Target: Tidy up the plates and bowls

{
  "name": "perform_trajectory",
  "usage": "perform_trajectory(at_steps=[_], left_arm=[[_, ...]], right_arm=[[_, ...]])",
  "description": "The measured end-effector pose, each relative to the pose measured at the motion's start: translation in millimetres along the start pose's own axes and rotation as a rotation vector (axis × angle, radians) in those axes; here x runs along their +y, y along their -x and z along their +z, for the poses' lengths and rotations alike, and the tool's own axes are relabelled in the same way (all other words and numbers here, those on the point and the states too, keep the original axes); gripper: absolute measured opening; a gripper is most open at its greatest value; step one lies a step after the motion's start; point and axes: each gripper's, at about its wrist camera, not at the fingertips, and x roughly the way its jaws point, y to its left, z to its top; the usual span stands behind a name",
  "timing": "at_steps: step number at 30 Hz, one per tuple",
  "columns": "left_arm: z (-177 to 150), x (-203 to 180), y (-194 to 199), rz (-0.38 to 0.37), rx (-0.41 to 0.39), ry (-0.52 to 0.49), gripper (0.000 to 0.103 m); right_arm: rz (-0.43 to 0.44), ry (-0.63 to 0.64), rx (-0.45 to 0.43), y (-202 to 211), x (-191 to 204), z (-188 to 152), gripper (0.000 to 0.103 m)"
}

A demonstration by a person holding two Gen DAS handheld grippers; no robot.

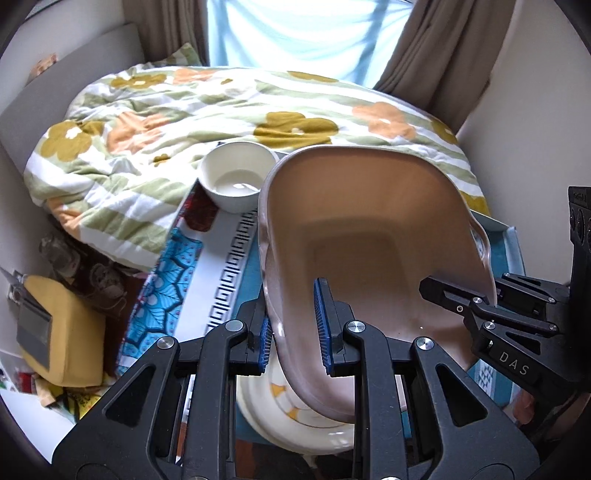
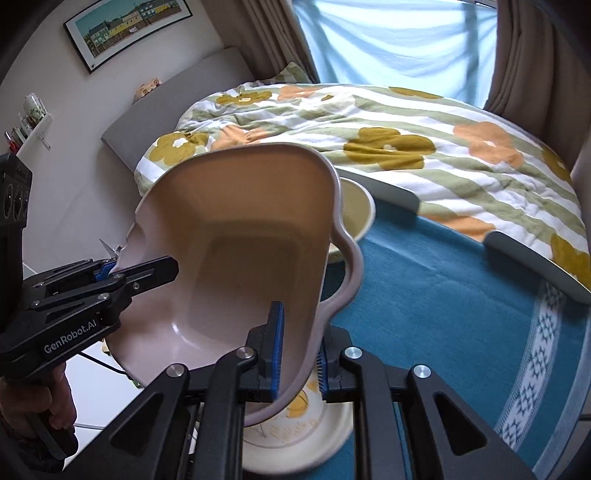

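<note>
Gripping opposite rims, both hand-held grippers, left (image 1: 295, 332) and right (image 2: 298, 354), hold the pink dish (image 1: 369, 229) aloft.

Daylight enters through the window (image 1: 306, 33) straight ahead of the tongs, overexposed to pale blue-white. The dish (image 1: 369, 236) interior is shaded with soft shadows. Fisheye distortion bends all edges; corners are black. Both views are mostly sharp.

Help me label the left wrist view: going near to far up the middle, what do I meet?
Left hand-held gripper → flowered plate → pink dish → white bowl → flowered duvet → window.
</note>
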Motion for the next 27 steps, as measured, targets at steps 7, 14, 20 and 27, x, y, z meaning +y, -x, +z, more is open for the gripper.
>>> perform_trajectory(at_steps=[7,14,20,27], left_arm=[[-29.4,-105.9,9.0,-0.111,-0.001,-0.115,0.018],[-59.7,-189.8,-16.0,-0.219,0.057,-0.209,0.018],[-81.8,-231.2,-60.7,-0.241,0.115,-0.291,0.018],[-109.1,-242.9,-99.6,-0.240,0.177,-0.317,0.018]], right_arm=[[-0.109,-0.106,-0.079,78.8,-61.6,-56.7,0.014],[-0.200,-0.228,-0.092,121.1,-130.1,-115.3,0.014],[-0.232,-0.331,-0.067,107.6,-179.1,-155.8,0.014],[-0.223,-0.414,-0.036,77.6,-207.2,-187.4,0.014]])
